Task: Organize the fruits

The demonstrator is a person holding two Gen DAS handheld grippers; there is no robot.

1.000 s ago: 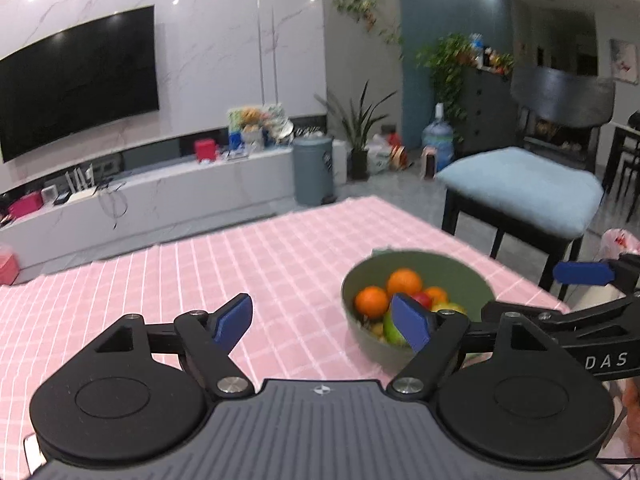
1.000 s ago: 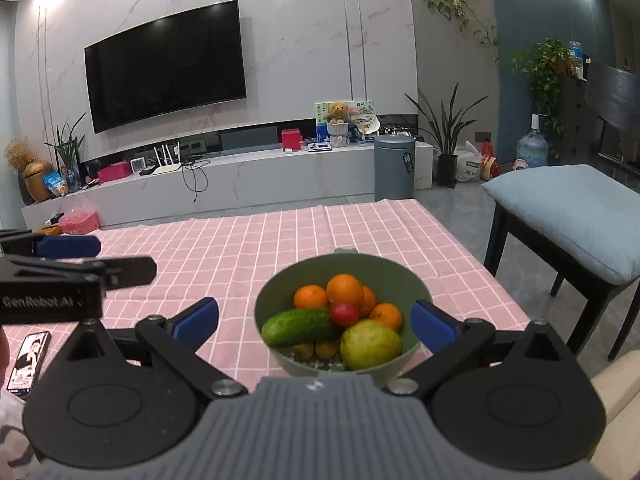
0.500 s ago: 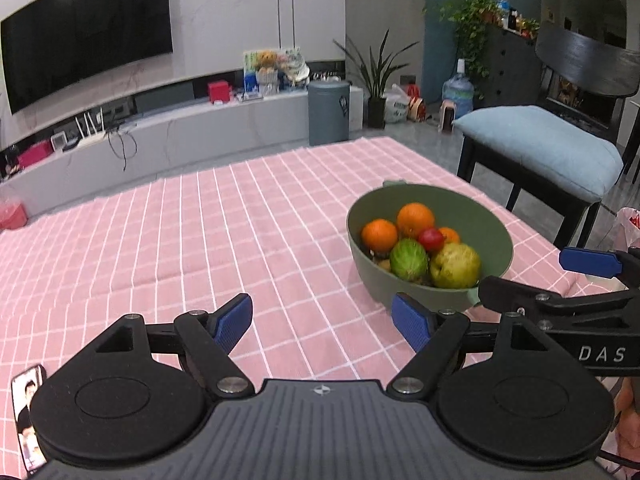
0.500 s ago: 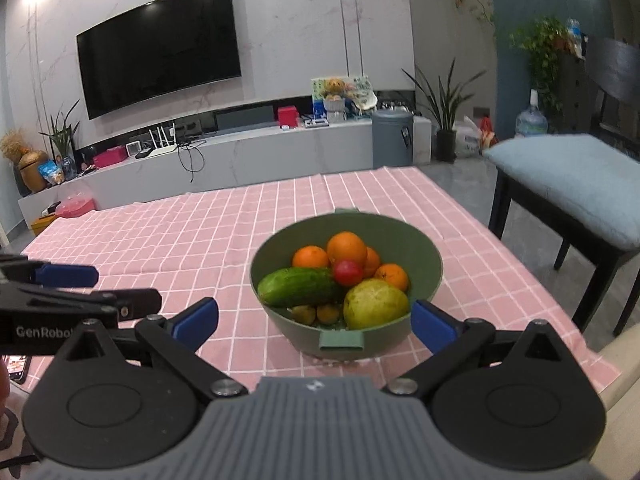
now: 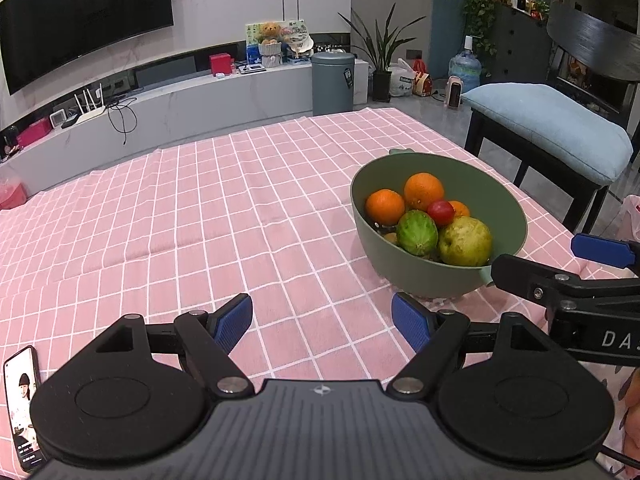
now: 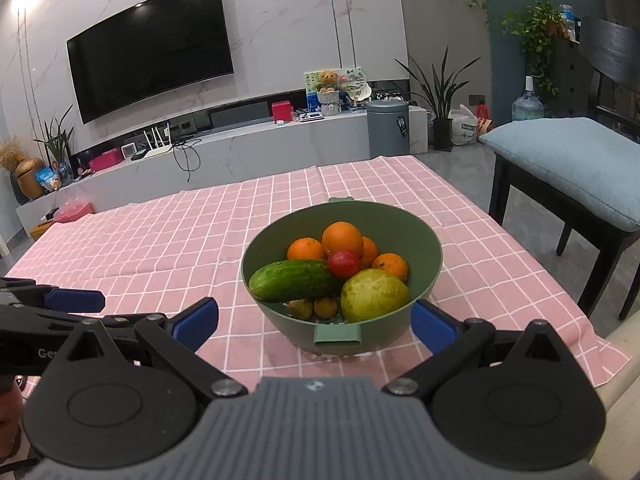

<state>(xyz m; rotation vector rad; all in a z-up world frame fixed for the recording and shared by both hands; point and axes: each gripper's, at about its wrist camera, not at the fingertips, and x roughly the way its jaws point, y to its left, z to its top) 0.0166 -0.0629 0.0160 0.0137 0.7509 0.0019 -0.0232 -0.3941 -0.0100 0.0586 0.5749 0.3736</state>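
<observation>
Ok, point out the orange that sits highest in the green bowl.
It is the biggest orange, at the back of the green bowl. It tops the pile, right behind the small red fruit; the other oranges sit lower beside it.

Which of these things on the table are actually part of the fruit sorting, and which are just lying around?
Part of the job:
green bowl
oranges
cucumber
small red fruit
yellow-green fruit
both open hand-held grippers

Just lying about:
phone
pink checked tablecloth

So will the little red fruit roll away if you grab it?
Probably. The little red fruit looks round and smooth, so it may slip. It sits high between the oranges and cucumber, so a nudge could tumble it within the bowl.
</observation>
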